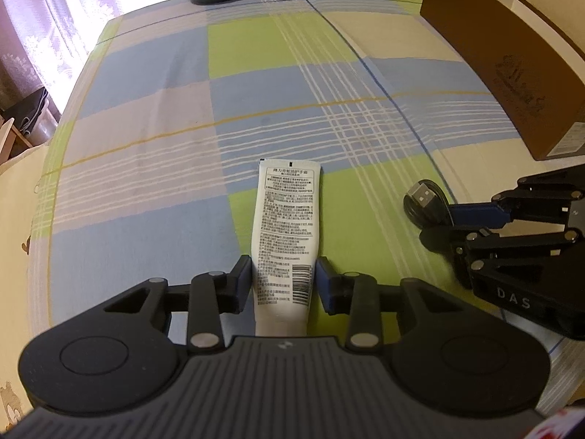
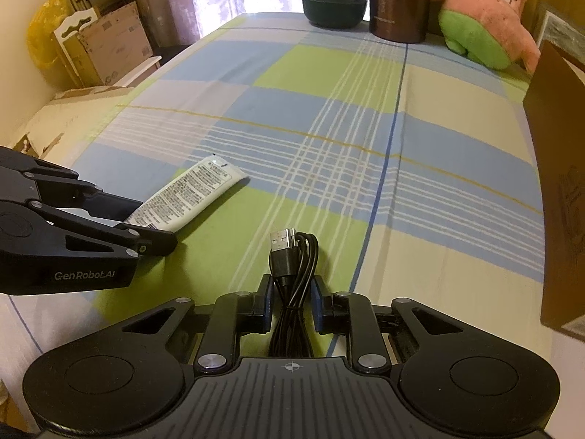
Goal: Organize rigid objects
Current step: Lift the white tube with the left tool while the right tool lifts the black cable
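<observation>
A white tube [image 1: 285,212] with printed text lies on the plaid cloth, its cap end toward me. My left gripper [image 1: 283,274] is shut on its lower part, blue pads against both sides. In the right wrist view the same tube [image 2: 193,190] sticks out of the left gripper [image 2: 153,225] at the left. A coiled black USB cable [image 2: 289,252] lies on a green square with its plug pointing away. My right gripper [image 2: 291,292] is shut on the bundle. From the left wrist, the cable [image 1: 424,197] and the right gripper [image 1: 444,225] show at the right.
A tall brown cardboard box [image 2: 559,183] stands along the right edge. At the far end are a glass vessel with a dark base [image 2: 334,3], a brown flask [image 2: 398,3] and a pink and green plush star [image 2: 486,25]. Cartons [image 2: 106,47] are stacked beyond the left edge.
</observation>
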